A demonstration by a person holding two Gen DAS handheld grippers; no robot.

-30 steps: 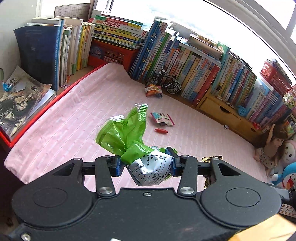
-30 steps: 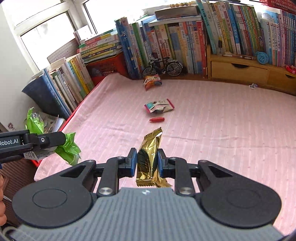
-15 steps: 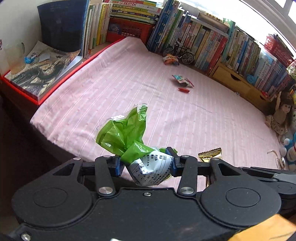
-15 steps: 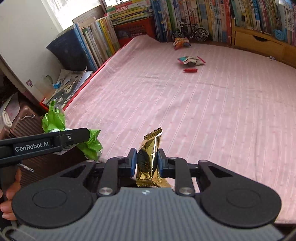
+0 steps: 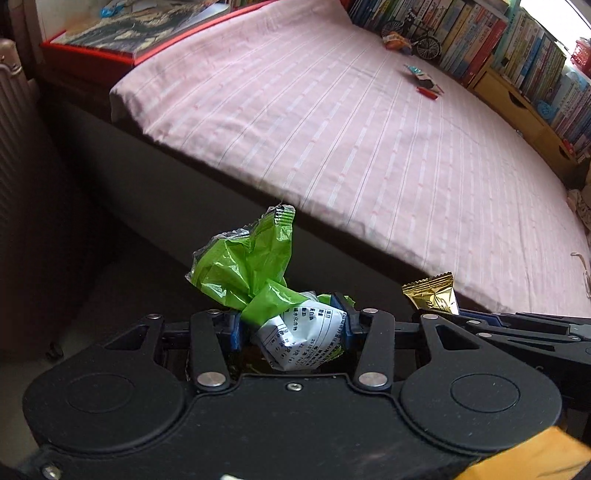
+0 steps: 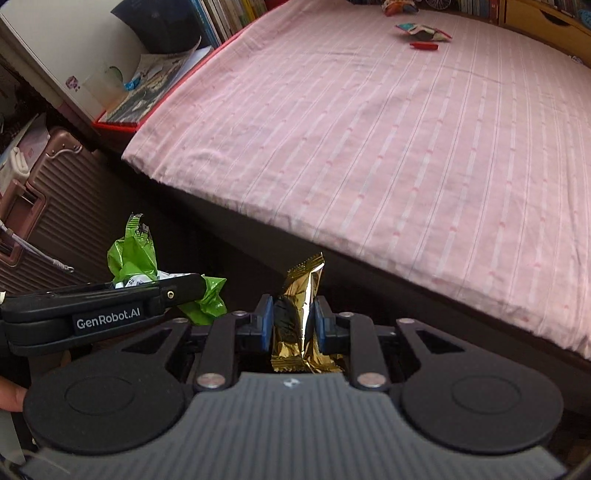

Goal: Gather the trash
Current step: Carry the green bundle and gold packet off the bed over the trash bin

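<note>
While angled down past the edge of the pink bedspread (image 5: 369,147), left gripper (image 5: 291,325) clamped on crumpled green wrapper (image 5: 251,266) (white printed panel at 6 o'clock). Right gripper (image 6: 293,321) clenched on upright gold wrapper (image 6: 301,306). More wrappers (image 6: 423,31) lying at 1 o'clock, far across the bedspread.

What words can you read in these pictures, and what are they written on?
"GenRobot.AI": white letters on the side of the left hand-held gripper.
Green wrapper held in that gripper: its white panel carries a printed table, too small to read.
Gold wrapper in the right hand-held gripper: no print readable.
Book spines behind the bed: too small and blurred.
</note>
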